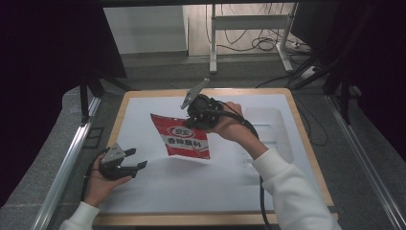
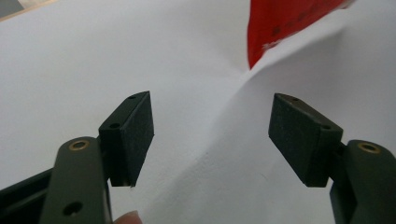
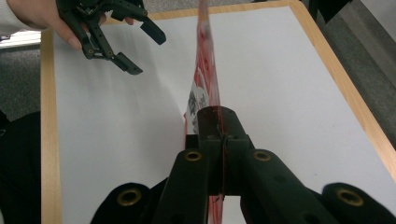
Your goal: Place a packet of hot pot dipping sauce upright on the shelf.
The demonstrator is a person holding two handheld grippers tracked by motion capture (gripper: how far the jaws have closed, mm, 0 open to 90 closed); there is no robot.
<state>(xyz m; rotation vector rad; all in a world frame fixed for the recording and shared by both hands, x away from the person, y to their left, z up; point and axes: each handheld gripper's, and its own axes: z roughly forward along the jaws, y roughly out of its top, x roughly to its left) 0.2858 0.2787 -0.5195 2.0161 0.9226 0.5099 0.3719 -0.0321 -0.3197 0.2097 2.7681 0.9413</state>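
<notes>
A red and white snack packet [image 1: 184,138] hangs above the white table sheet, held by its upper right edge in my right gripper [image 1: 195,120]. In the right gripper view the jaws are pressed together on the thin packet [image 3: 207,70], seen edge-on. My left gripper [image 1: 135,159] rests low at the front left of the table, open, with nothing between its pads [image 2: 135,130]. A red corner of the packet [image 2: 280,23] shows ahead of it at the upper right. The left gripper [image 3: 133,44] also appears open in the right gripper view, top left.
The white sheet [image 1: 201,182] covers a wooden-edged table [image 1: 306,139]. Metal rails run along both sides. A white stand and cables sit on the floor behind the table.
</notes>
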